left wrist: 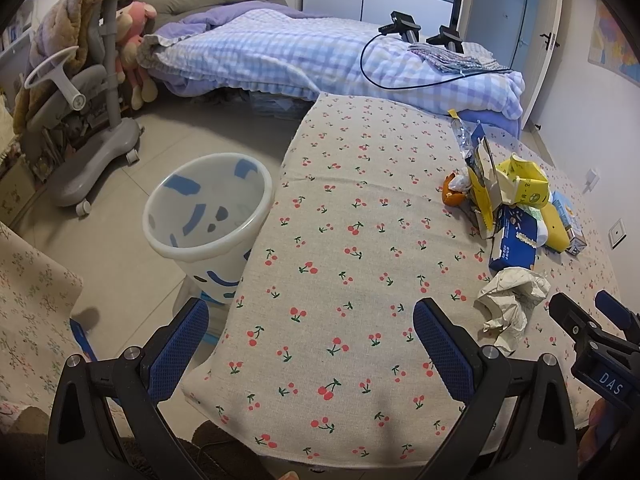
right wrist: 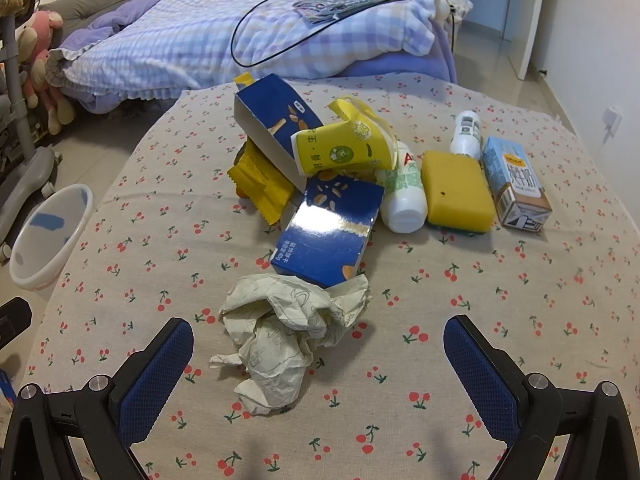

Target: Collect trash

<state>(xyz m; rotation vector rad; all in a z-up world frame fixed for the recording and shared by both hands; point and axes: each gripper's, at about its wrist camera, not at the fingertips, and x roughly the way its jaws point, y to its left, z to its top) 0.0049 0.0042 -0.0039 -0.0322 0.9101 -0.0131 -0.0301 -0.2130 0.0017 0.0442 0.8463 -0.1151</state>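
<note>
Nearest us, our left gripper [left wrist: 310, 344] hangs with jaws spread wide over the cherry-print tablecloth [left wrist: 340, 240]; left of it, on the floor beside the table, stands the translucent white bin with blue patches [left wrist: 206, 216]. Our right gripper [right wrist: 318, 354], jaws likewise spread and empty, faces the crumpled off-white paper ball [right wrist: 288, 332], which touches the glossy blue cardboard box [right wrist: 330, 228] fronting the trash heap.
</note>
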